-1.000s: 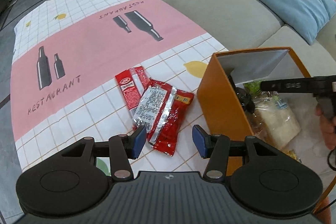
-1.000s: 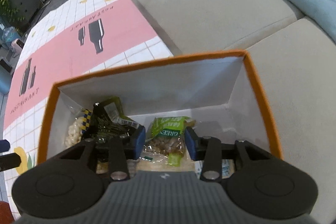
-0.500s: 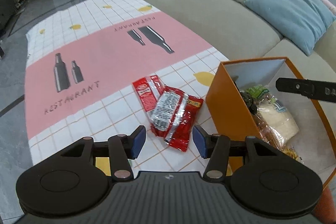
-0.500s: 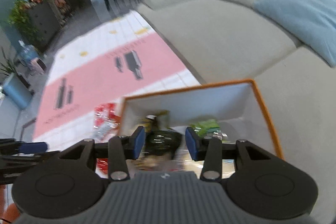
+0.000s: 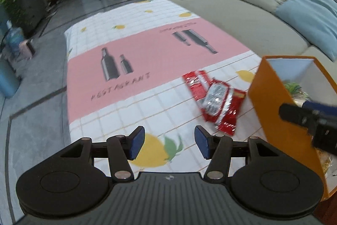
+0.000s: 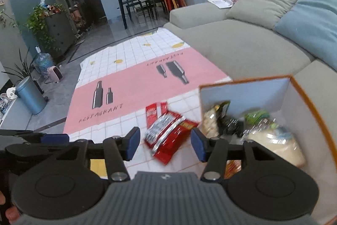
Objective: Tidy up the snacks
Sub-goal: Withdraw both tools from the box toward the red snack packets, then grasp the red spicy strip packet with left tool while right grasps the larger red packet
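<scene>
two red snack packets [image 5: 214, 99] lie overlapped on the counter [image 5: 147, 60], just beside the orange box [image 5: 280, 119]. left tongs [image 5: 169, 144] and right tongs [image 6: 165, 143] just widened, both apart, empty.

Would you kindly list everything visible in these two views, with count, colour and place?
snack packets: two, red, overlapping on the tablecloth left of the box
box: one, orange, white inside, holds several snack bags
tablecloth: one, pink and white, covers the table
sofa: one, grey-green, behind the table
cushions: one blue, one beige, on the sofa
left gripper: fingers open, empty
right gripper: fingers open, empty, jaws just opening
</scene>
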`<action>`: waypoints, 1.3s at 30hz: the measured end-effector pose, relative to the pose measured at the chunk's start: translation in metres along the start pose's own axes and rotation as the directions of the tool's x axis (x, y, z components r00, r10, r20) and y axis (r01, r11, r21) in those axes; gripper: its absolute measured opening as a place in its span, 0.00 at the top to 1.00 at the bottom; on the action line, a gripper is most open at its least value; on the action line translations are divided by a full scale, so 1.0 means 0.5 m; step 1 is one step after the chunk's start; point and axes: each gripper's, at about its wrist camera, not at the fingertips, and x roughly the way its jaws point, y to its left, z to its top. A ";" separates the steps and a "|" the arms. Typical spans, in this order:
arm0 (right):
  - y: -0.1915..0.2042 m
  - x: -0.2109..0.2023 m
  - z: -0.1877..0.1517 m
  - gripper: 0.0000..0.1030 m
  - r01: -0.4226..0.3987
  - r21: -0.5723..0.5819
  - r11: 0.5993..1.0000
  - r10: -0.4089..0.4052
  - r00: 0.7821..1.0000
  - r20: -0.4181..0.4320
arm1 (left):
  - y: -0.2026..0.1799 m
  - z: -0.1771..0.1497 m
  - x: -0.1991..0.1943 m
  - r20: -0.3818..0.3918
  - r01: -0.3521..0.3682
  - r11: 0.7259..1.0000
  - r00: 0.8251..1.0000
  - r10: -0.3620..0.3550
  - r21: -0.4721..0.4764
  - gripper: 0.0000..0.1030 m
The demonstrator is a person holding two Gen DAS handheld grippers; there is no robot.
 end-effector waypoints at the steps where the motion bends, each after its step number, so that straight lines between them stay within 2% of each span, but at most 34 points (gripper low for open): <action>1: 0.011 0.008 -0.009 0.49 -0.004 0.003 1.000 0.004 1.000 -0.013 | 0.010 -0.005 0.003 -0.005 0.003 1.000 1.000 -0.003 -0.012 0.38; 8: 0.062 0.081 -0.040 0.49 0.037 -0.008 0.999 -0.037 0.998 -0.060 | 0.058 -0.018 0.034 0.000 0.035 0.997 0.999 -0.035 -0.063 0.38; 10: 0.064 0.107 -0.036 0.46 0.048 0.013 0.999 -0.047 0.996 -0.074 | 0.065 -0.014 0.050 -0.001 0.037 0.997 0.999 -0.038 -0.068 0.38; 11: 0.064 0.123 -0.032 0.41 0.058 0.029 0.998 -0.055 0.995 -0.080 | 0.069 -0.012 0.057 -0.003 0.038 0.997 0.999 -0.039 -0.073 0.38; 14: 0.061 0.162 -0.021 0.40 0.100 0.093 0.991 -0.092 0.992 -0.087 | 0.077 -0.004 0.083 -0.015 0.040 0.996 0.999 -0.041 -0.084 0.38; 21: 0.047 0.272 0.000 0.36 0.231 0.247 0.941 -0.195 0.967 -0.162 | 0.084 0.022 0.147 -0.052 0.045 0.994 0.997 -0.051 -0.097 0.38; 29: 0.022 0.362 0.011 0.36 0.297 0.321 0.899 -0.230 0.946 -0.230 | 0.076 0.034 0.207 -0.095 0.057 0.995 0.993 -0.064 -0.082 0.38; 31: 0.016 0.378 0.013 0.31 0.310 0.331 0.891 -0.235 0.940 -0.248 | 0.073 0.034 0.218 -0.106 0.062 0.995 0.992 -0.070 -0.082 0.38; 34: 0.014 0.388 0.018 0.30 0.287 0.308 0.907 -0.215 0.945 -0.248 | 0.070 0.036 0.233 -0.120 0.064 0.995 0.990 -0.073 -0.076 0.38; 39: 0.036 0.400 0.018 0.34 0.210 0.144 0.967 -0.171 0.955 -0.243 | 0.066 0.039 0.251 -0.135 0.083 0.994 0.987 -0.092 -0.070 0.38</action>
